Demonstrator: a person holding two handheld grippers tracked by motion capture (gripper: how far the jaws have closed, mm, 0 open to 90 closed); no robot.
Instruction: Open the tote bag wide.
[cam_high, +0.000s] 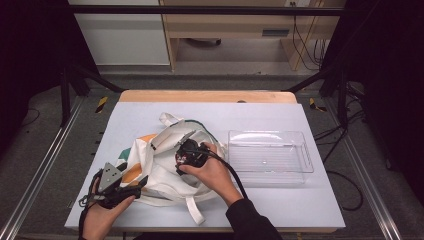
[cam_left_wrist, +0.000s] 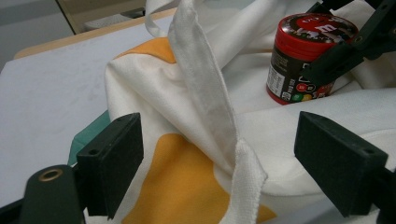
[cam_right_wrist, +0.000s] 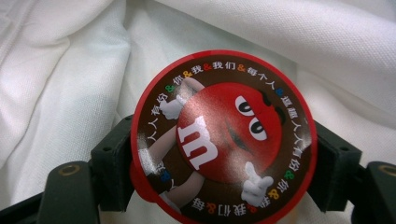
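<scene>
Right gripper was clamped on a red candy tub, one jaw against each side of it; the lid showed a red cartoon candy figure ringed with small print. The tub stood upright on the folds of a white canvas tote bag with orange and green patches, lying crumpled on the pale tabletop. Left gripper sat at the bag's near-left edge, jaws spread wide, a fabric strap running up between them without either pad touching it. A clear plastic tray lay just right of the bag, near the person's right hand.
</scene>
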